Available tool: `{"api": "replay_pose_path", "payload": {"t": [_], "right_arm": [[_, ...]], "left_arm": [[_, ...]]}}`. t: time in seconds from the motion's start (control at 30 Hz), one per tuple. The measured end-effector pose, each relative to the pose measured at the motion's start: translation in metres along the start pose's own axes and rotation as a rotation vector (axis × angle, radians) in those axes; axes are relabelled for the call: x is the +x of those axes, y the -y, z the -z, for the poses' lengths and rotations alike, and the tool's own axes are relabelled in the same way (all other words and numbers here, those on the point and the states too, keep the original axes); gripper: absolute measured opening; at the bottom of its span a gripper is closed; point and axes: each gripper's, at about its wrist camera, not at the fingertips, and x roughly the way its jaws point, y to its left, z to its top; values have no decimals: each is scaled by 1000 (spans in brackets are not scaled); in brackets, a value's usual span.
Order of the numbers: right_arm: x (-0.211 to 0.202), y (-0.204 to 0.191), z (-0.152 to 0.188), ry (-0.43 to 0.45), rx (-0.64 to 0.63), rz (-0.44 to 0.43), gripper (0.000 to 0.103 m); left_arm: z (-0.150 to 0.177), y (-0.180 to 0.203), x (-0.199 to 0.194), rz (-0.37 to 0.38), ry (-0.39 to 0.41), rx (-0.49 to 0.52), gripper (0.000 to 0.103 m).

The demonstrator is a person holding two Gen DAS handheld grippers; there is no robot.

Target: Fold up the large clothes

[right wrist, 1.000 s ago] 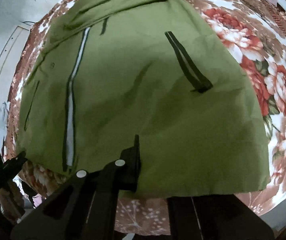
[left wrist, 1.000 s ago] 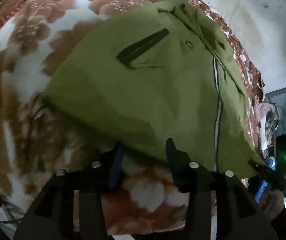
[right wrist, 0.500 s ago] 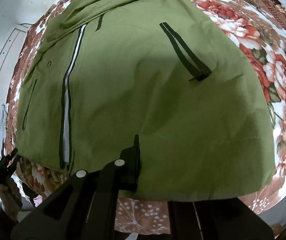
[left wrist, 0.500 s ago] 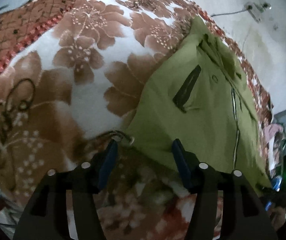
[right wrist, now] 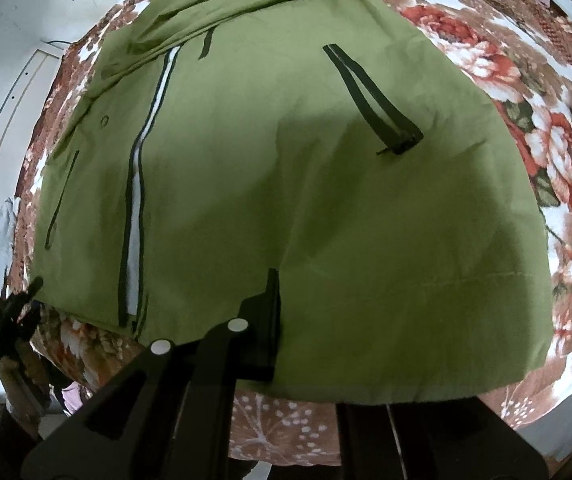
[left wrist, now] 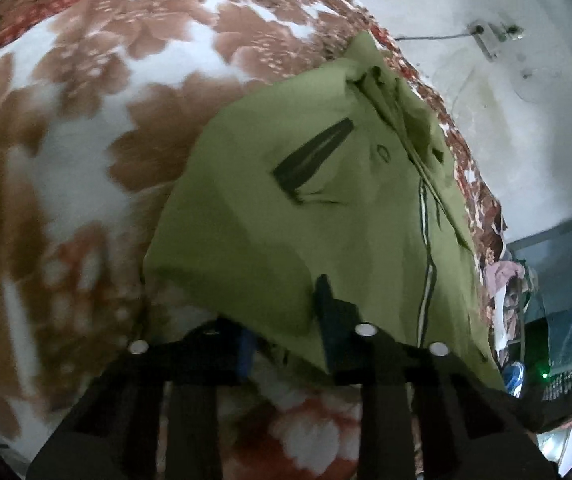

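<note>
An olive-green jacket (right wrist: 286,184) with dark pocket zips and a white-lined front zip lies spread on a floral blanket (right wrist: 546,128). My right gripper (right wrist: 314,344) straddles its near hem: the left finger (right wrist: 267,320) lies on top of the cloth, the right finger is hidden under it. In the left wrist view the jacket (left wrist: 326,208) shows from its side. My left gripper (left wrist: 286,320) is at its near corner, the right finger (left wrist: 328,308) on top and the left finger under the cloth.
A pale wall (left wrist: 506,80) rises beyond the bed. A pile of clothes (left wrist: 506,280) lies at the right. The left gripper shows small at the hem's far corner in the right wrist view (right wrist: 9,312).
My left gripper swung out to the bare blanket and came back onto the jacket's corner, which now lies between its fingers. My right gripper has stayed at the hem.
</note>
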Motion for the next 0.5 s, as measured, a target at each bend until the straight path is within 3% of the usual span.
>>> {"api": "replay_pose_path", "payload": {"t": [0.07, 0.33, 0.5], "right_arm": [[4, 2, 0, -8, 4, 0, 7], [14, 4, -2, -39, -11, 0, 7], [-16, -15, -18, 19, -43, -25, 6]], "left_arm": [[1, 7, 5, -19, -20, 35, 7], [-2, 24, -7, -63, -25, 124, 4], [-16, 59, -23, -64, -9, 191, 4]]}}
